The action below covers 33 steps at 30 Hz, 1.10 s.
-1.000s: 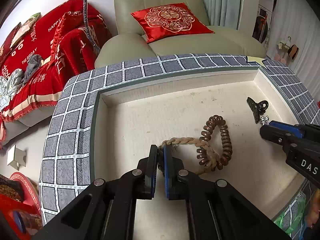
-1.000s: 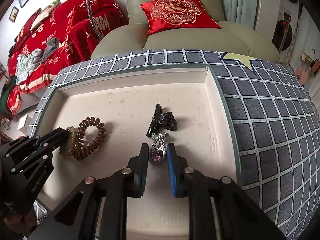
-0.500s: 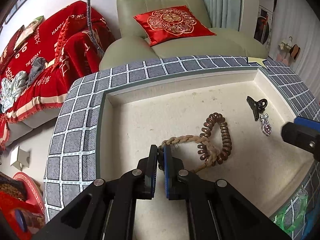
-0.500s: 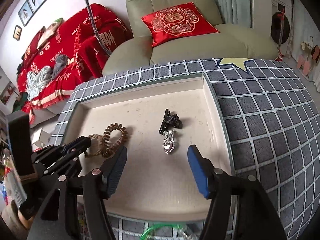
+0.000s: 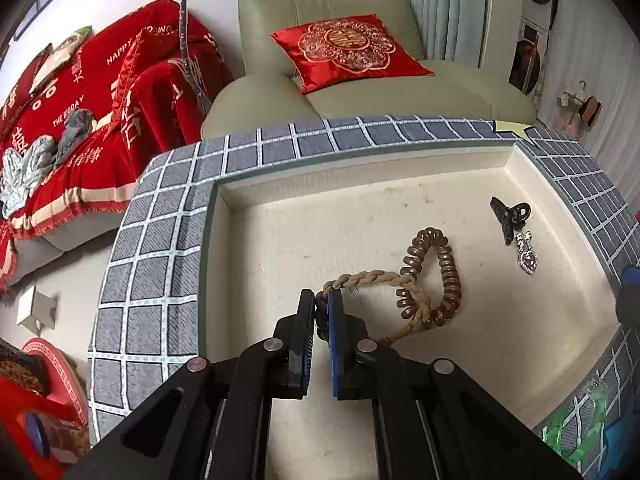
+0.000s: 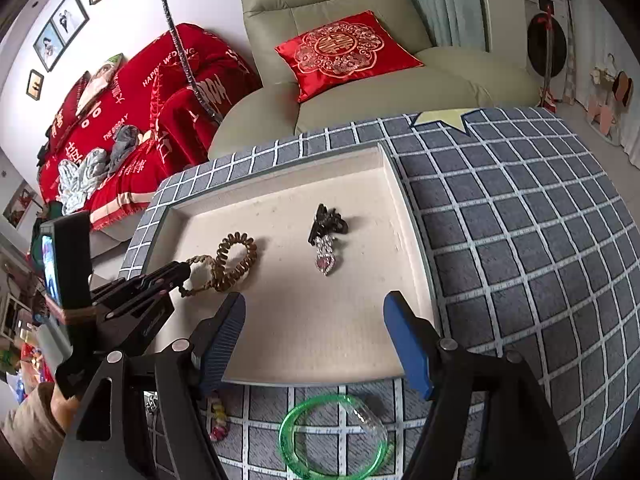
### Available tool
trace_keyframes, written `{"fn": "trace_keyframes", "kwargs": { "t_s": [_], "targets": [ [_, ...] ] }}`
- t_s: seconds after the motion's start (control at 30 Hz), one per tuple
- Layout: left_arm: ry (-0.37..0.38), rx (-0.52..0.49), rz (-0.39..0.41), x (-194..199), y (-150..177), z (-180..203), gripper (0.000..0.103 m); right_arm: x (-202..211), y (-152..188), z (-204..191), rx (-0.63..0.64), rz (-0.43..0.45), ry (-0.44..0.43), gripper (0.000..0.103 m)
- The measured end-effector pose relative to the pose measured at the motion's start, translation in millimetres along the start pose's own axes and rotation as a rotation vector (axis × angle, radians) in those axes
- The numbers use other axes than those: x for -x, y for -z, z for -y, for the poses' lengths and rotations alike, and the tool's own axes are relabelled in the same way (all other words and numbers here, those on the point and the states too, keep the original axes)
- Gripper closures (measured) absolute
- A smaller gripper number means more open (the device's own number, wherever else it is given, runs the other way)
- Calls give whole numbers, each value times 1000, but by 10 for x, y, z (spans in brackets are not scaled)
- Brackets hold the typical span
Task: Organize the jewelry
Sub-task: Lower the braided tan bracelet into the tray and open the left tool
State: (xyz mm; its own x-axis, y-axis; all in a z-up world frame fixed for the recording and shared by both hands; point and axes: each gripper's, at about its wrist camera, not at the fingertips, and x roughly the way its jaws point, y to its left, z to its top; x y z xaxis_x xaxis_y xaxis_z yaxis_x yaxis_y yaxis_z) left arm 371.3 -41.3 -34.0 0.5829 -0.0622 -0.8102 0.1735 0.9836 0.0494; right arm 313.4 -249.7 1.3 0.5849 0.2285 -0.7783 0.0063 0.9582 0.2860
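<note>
Left gripper clamped on braided band; right gripper released, jaws just opened wide, nothing between.

Band end pinched at tray centre-left, looped through brown coil tie at 3 o'clock of pads. Black claw clip and heart pendant touching, at 12 o'clock of right gripper, well clear of fingertips. Green bangle outside tray on checked cloth, under right jaws. "HAPPY WEDDING" and "THE BIGDAY" readable on red throw at 10 o'clock. Red cushion on armchair behind.
</note>
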Motion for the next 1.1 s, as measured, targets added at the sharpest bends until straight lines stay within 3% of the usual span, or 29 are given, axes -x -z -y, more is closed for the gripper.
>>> {"fn": "trace_keyframes", "kwargs": {
  "t_s": [0.37,0.63,0.73,0.77,0.8,0.83,0.87,1.1],
  "targets": [
    [-5,-1,14,-6,-2,16,81,66,72,29,-21,-1,-21,28],
    [20,21,36,87,-23,-35,80,148,85,72,-42,25,-15,22],
    [26,25,38,99,-23,-42,80,177,91,91,-49,36,-16,15],
    [33,29,37,103,-28,-50,55,182,97,93,-49,37,-16,10],
    [39,33,34,108,-33,-57,22,187,100,94,-49,39,-15,4],
    [27,41,38,119,-36,-65,0,201,104,98,-49,45,-16,3],
    [7,46,81,142,-34,-68,0,212,106,101,-50,50,-20,2],
    [-19,13,143,167,-56,-33,0,338,134,99,-54,110,-29,0]
  ]
}}
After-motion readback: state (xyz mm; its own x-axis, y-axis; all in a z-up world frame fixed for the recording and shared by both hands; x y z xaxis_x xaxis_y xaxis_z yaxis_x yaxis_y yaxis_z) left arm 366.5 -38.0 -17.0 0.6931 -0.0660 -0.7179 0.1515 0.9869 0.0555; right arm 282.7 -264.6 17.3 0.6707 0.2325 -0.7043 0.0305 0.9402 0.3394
